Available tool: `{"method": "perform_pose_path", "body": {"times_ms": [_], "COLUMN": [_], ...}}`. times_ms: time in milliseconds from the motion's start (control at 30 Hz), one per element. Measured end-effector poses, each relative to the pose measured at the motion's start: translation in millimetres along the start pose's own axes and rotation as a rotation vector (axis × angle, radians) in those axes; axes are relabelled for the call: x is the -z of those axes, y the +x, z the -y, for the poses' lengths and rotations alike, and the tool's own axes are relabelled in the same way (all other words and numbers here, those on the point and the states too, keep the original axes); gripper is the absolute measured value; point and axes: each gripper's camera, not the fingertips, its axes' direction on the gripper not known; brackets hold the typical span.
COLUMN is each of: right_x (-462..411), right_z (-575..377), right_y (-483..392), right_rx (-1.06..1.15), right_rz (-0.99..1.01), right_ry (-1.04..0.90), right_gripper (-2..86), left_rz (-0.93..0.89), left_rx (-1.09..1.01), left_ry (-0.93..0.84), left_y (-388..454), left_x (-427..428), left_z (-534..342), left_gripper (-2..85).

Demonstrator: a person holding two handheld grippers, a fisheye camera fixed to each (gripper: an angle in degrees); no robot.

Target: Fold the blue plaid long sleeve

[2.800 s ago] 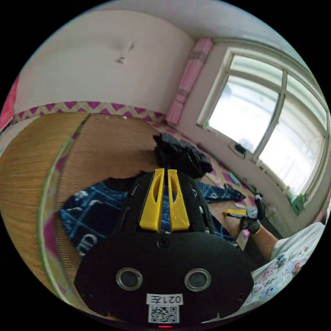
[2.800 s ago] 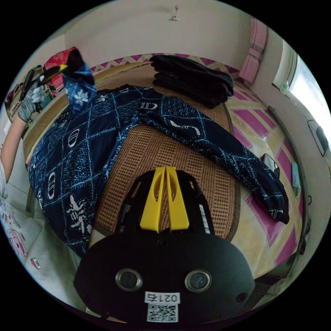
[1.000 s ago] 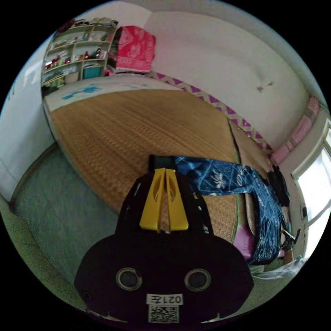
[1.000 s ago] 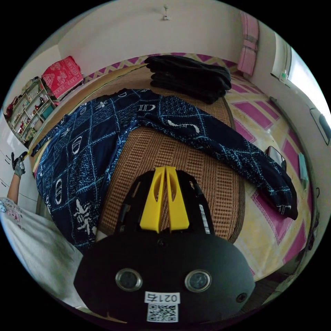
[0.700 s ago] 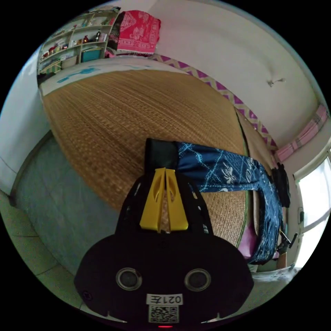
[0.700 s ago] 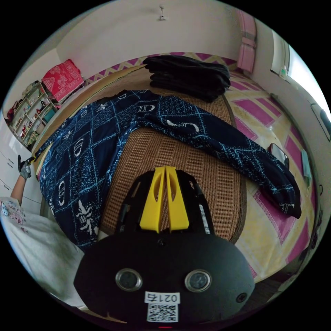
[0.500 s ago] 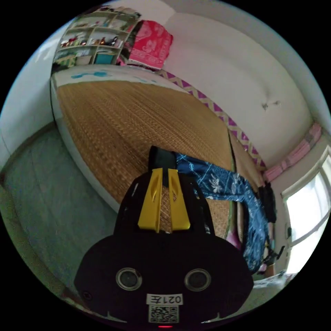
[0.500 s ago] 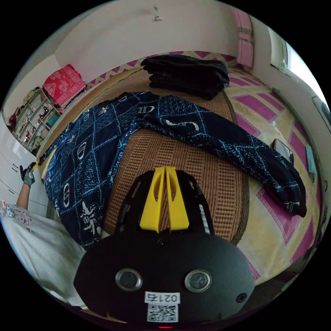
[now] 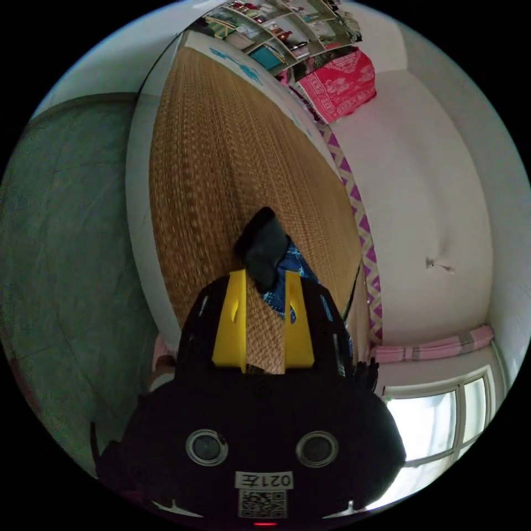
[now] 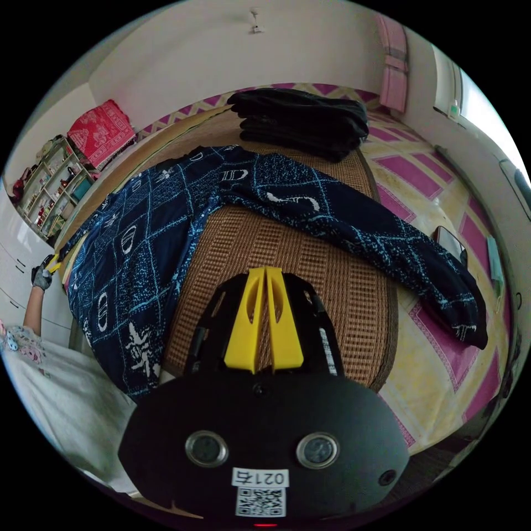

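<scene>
The left gripper (image 9: 264, 276) is spread wide, the cuff (image 9: 264, 247) released ahead of it; the right gripper (image 10: 264, 275) is clenched empty. Sleeves should be flattened first.

Soft daylight from an overexposed window (image 9: 437, 409), fisheye-warped edges, slight blur.

QR sticker (image 9: 264, 494) below left claw (image 9: 265, 274); QR sticker (image 10: 260, 492) below right claw (image 10: 265, 270).

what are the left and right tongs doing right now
Left tongs: open, dark cuff of the blue plaid long sleeve shirt just released.
Right tongs: shut, holding nothing.
</scene>
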Motion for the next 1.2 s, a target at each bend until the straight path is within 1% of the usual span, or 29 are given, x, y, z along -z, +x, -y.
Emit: {"method": "perform_pose_path", "body": {"times_ms": [133, 200, 267, 333, 433, 500, 533, 667, 700, 733, 800, 833, 900, 933, 1000, 1033, 1100, 1133, 1200], "right_x": [1.2, 2.0, 3.1, 4.1, 5.8, 6.9, 7.7, 10.6, 11.0, 11.9, 13.4, 14.5, 16.2, 17.3, 19.1, 20.4, 22.5, 23.9, 26.1], "right_z": [2.3, 3.3, 4.7, 5.8, 7.6, 8.6, 9.3, 11.7, 12.1, 12.7, 13.7, 14.4, 15.3, 15.9, 16.9, 17.5, 18.5, 19.1, 20.0], "right_y": [-2.8, -2.9, -1.6, -0.4, 2.0, 3.4, 3.9, 4.0, 4.2, 4.6, 5.7, 6.0, 6.5, 6.7, 7.7, 8.9, 12.1, 14.8, 18.8], "right_rx": [0.008, 0.008, 0.005, 0.001, -0.004, -0.008, -0.009, -0.007, -0.008, -0.009, -0.011, -0.01, -0.009, -0.008, -0.008, -0.009, -0.015, -0.021, -0.031], "right_rz": [-0.016, -0.017, -0.01, -0.003, 0.01, 0.017, 0.019, 0.016, 0.016, 0.016, 0.019, 0.019, 0.018, 0.016, 0.016, 0.018, 0.029, 0.039, 0.053], "right_ry": [0.001, 0.001, 0.001, 0.001, 0.001, 0.001, 0.001, 0.001, 0.001, 0.0, 0.001, 0.001, 0.001, 0.001, 0.001, 0.001, 0.001, 0.001, 0.001], "right_gripper": [-0.6, -0.6, -0.6, -0.6, -0.6, -0.6, -0.6, -0.6, -0.7, -0.7, -0.7, -0.6, -0.6, -0.6, -0.6, -0.6, -0.6, -0.6, -0.6], "left_rz": [-0.003, 0.031, -0.01, -0.05, -0.044, -0.038, -0.045, -0.148, -0.183, -0.194, -0.232, -0.24, -0.24, -0.242, -0.264, -0.271, -0.302, -0.307, -0.323], "left_rx": [0.025, 0.034, 0.028, -0.001, -0.136, -0.284, -0.321, -0.596, -0.682, -0.722, -0.856, -0.886, -1.002, -1.029, -1.115, -1.131, -1.18, -1.191, -1.227], "left_ry": [0.035, 0.084, 0.089, 0.108, 0.138, 0.172, 0.181, 0.226, 0.214, 0.202, 0.157, 0.141, 0.098, 0.087, 0.032, 0.013, -0.057, -0.08, -0.167], "left_y": [16.3, 26.9, 34.1, 48.0, 101.4, 166.0, 184.6, 333.5, 379.7, 402.9, 489.8, 510.1, 584.6, 601.5, 660.8, 672.9, 715.2, 724.3, 753.6], "left_x": [-15.5, -21.7, -26.9, -28.2, -23.2, -16.0, -13.9, -4.5, -7.7, -10.8, -30.3, -37.3, -70.5, -80.1, -122.6, -133.8, -183.8, -197.3, -251.3], "left_z": [-12.8, -27.6, -38.3, -50.5, -77.8, -106.6, -114.9, -189.0, -216.0, -230.2, -291.0, -306.9, -373.3, -390.5, -459.2, -475.1, -542.0, -558.8, -626.9], "left_gripper": [6.4, 2.0, 0.1, -0.5, -0.9, -0.9, -0.9, -1.0, -1.0, -1.0, -1.0, -1.0, -1.0, -1.0, -1.0, -1.0, -0.9, -0.9, -0.9]}}
